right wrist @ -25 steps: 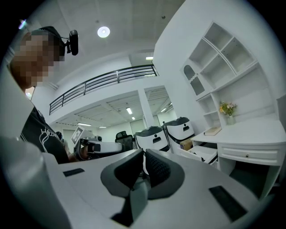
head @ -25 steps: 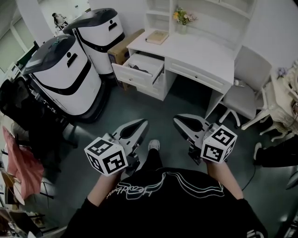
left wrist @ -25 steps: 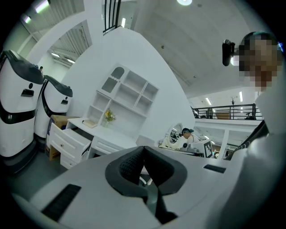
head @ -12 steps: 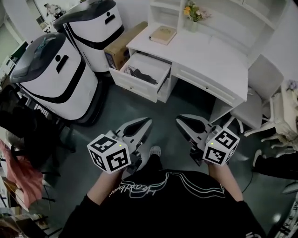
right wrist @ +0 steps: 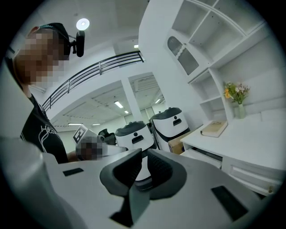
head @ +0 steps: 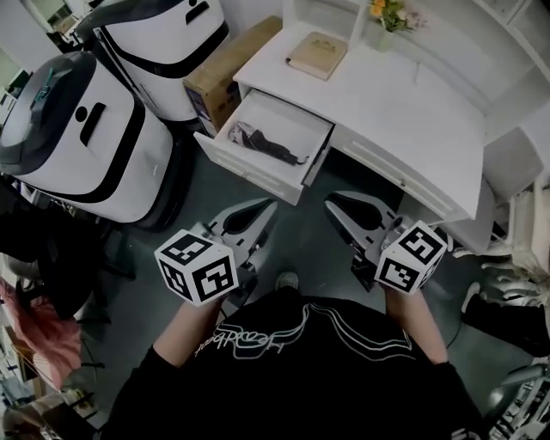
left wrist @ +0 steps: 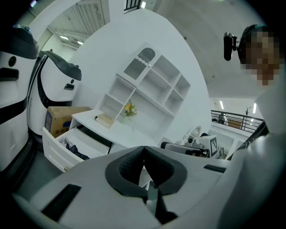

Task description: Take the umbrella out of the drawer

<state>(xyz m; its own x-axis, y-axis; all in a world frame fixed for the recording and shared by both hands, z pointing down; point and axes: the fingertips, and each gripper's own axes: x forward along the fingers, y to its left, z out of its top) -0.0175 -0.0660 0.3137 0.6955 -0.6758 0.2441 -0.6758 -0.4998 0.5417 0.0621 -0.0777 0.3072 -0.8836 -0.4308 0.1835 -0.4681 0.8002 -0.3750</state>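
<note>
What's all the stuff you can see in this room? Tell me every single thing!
Desk: one, white, upper right, shelves above it.
Drawer: one, white, pulled open at the desk's left end.
Umbrella: one, dark, lying in the drawer.
Book: one, tan, on the desk.
Flowers: one bunch, yellow, at the desk's back.
Cardboard box: one, brown, left of the desk.
Rounded machines: two, white and black, on the floor at left.
Left gripper: one, white, shut, empty.
Right gripper: one, white, shut, empty.
Shirt: one, black, bottom.
</note>
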